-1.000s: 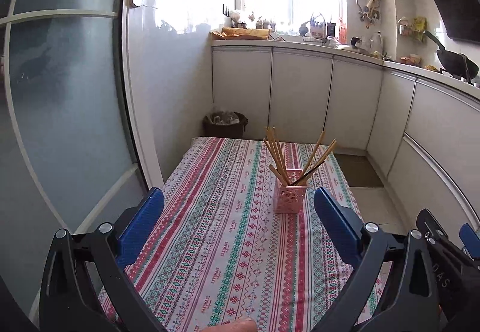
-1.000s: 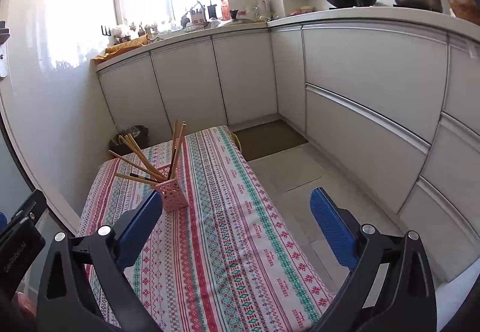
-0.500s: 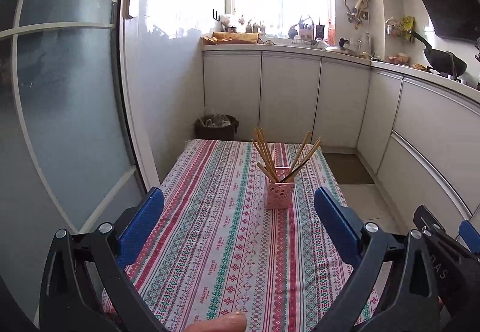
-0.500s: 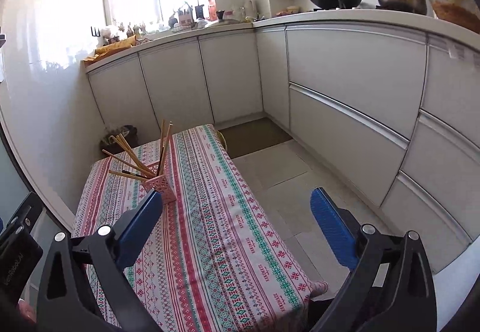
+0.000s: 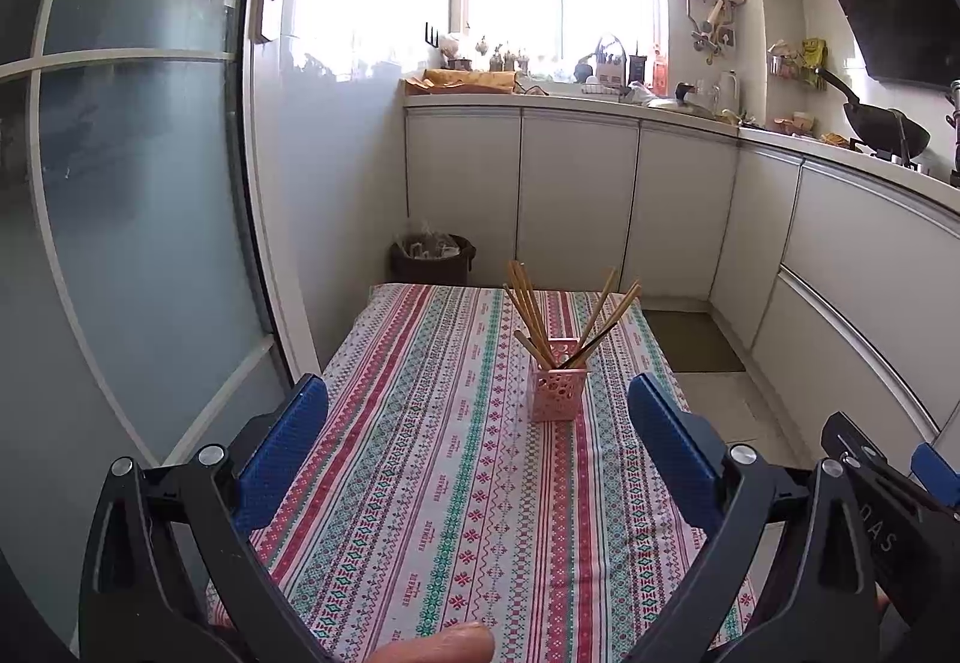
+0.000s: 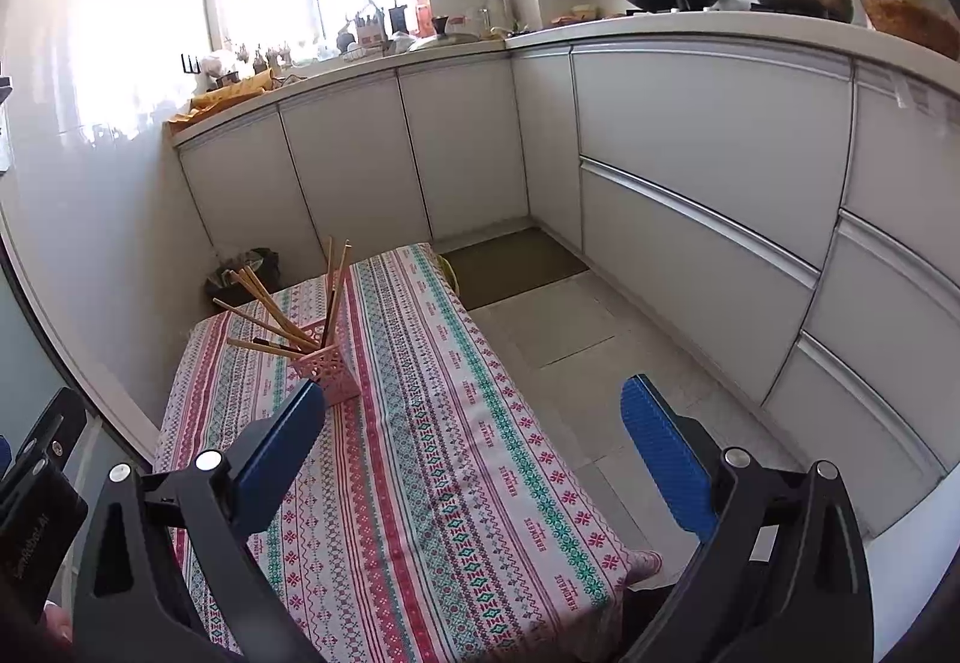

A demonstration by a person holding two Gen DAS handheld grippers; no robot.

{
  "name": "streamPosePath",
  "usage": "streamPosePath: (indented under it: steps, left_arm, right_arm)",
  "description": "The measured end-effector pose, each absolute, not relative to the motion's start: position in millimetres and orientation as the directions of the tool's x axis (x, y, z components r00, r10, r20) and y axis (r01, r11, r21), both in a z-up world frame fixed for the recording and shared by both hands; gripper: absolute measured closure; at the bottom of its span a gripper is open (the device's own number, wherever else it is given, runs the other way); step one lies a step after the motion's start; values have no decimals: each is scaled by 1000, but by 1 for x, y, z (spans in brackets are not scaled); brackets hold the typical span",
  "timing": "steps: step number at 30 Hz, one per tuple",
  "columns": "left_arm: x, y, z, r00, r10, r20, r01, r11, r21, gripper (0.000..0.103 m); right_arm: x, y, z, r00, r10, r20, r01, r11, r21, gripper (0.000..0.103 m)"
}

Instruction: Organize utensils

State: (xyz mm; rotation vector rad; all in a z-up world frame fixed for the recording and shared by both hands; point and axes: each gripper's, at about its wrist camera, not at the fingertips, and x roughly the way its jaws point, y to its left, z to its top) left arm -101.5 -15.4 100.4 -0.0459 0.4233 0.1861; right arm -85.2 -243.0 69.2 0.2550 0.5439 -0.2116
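A pink perforated holder (image 5: 557,386) stands upright on the patterned tablecloth (image 5: 444,459), with several wooden chopsticks (image 5: 528,303) fanned out of its top. It also shows in the right wrist view (image 6: 329,366), with the chopsticks (image 6: 264,315) leaning left. My left gripper (image 5: 477,423) is open and empty, held back from the holder above the near part of the table. My right gripper (image 6: 474,411) is open and empty, to the right of the holder, over the table's right edge.
A glass door (image 5: 138,219) runs along the table's left side. White cabinets (image 6: 690,219) line the back and right. A dark bin (image 5: 432,258) sits beyond the table's far end. Tiled floor (image 6: 576,357) lies right of the table. The right gripper's body (image 5: 888,519) shows at lower right.
Both grippers have pulled back and risen a little from the holder, which looks smaller and farther. Both stayed open and empty. The holder and chopsticks have not moved.
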Motion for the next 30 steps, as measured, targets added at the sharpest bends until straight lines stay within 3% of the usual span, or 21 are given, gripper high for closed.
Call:
streamPosePath:
  steps: [30]
  left_arm:
    - [-97, -12, 97, 892, 145, -429, -168, 986, -15, 7]
  right_arm:
    - [-83, -242, 69, 832, -100, -546, 246, 948, 201, 7]
